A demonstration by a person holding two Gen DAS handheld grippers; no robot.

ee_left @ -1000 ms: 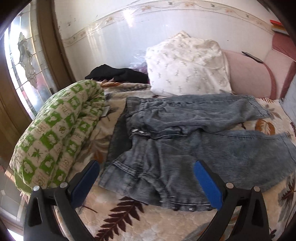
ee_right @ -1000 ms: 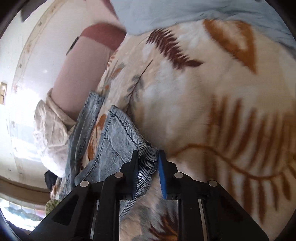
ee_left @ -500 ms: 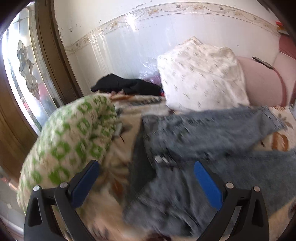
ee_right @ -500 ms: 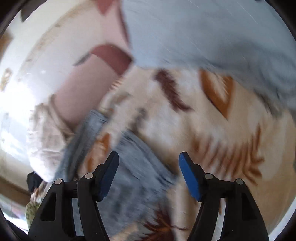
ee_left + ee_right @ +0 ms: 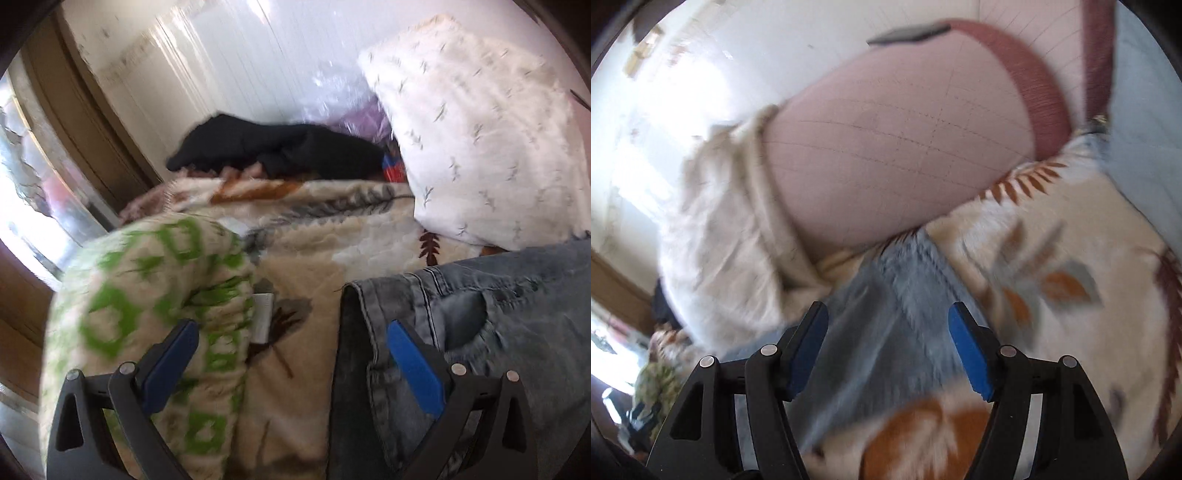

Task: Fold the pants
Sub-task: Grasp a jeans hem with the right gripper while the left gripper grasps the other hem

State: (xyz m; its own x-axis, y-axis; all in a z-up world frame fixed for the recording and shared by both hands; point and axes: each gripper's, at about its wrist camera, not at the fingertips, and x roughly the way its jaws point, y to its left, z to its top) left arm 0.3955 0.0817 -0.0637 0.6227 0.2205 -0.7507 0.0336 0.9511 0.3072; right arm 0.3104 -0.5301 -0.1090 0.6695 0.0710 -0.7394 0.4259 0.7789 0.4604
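- We see the jeans [image 5: 480, 317] lying flat on a bed, spread over a cream blanket [image 5: 317, 236] printed with brown leaves. The waistband end lies under the left view and a leg end [image 5: 901, 273] reaches toward the pillows in the right view.
- Our left hand-held gripper [image 5: 291, 354] hangs over the waistband edge with its blue pads spread wide and nothing between them. One pad sits above the denim, the other above a rolled green-and-white quilt [image 5: 147, 314].
- Our right hand-held gripper [image 5: 886, 347] is also spread wide. Its jaws have just been opening, and the cloth lies below them, not pinched.
- We judge both are placed over opposite ends of the garment so each end can be picked up for a fold.
- The free edge on the left is the waistband fold, dark along its side, with a strip of bare blanket between it and the quilt.
- Room is tight around the jeans: the quilt roll crowds the left side, a white patterned pillow [image 5: 487, 122] touches the far edge, and a pink pillow [image 5: 897, 136] sits just past the leg end.
- A black garment [image 5: 280, 147] lies near the wall, well apart from the jeans.
- Open blanket lies to the right of the leg in the right view.
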